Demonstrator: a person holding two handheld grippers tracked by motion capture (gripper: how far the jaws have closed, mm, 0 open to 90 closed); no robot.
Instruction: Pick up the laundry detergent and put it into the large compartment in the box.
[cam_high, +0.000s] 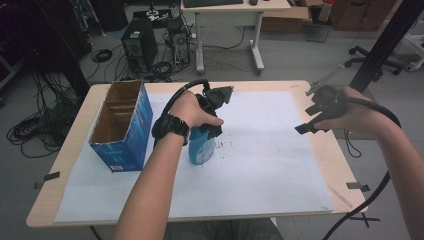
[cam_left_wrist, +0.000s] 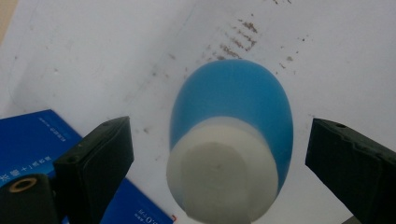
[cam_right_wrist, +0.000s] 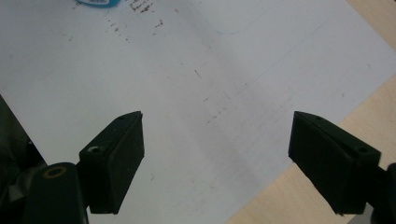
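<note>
A blue bottle (cam_high: 202, 148) with a white cap (cam_left_wrist: 223, 178) stands upright on the white sheet (cam_high: 260, 150) near the table's middle. My left gripper (cam_high: 205, 131) hangs right over it, pointing down, open, with a jaw on each side of the cap and a gap to both. Just left of the bottle stands an open blue carton (cam_high: 122, 125), whose blue side (cam_left_wrist: 32, 140) appears at the lower left of the left gripper view. My right gripper (cam_high: 311, 120) is held above the sheet's right edge, open, with nothing between its jaws (cam_right_wrist: 217, 163).
The wooden table (cam_high: 65, 150) shows bare strips around the sheet, and its right margin (cam_right_wrist: 373, 112) lies under my right gripper. Behind the table are a computer tower (cam_high: 138, 42), floor cables and a white desk (cam_high: 235, 10). A black post (cam_high: 385, 40) rises at the right.
</note>
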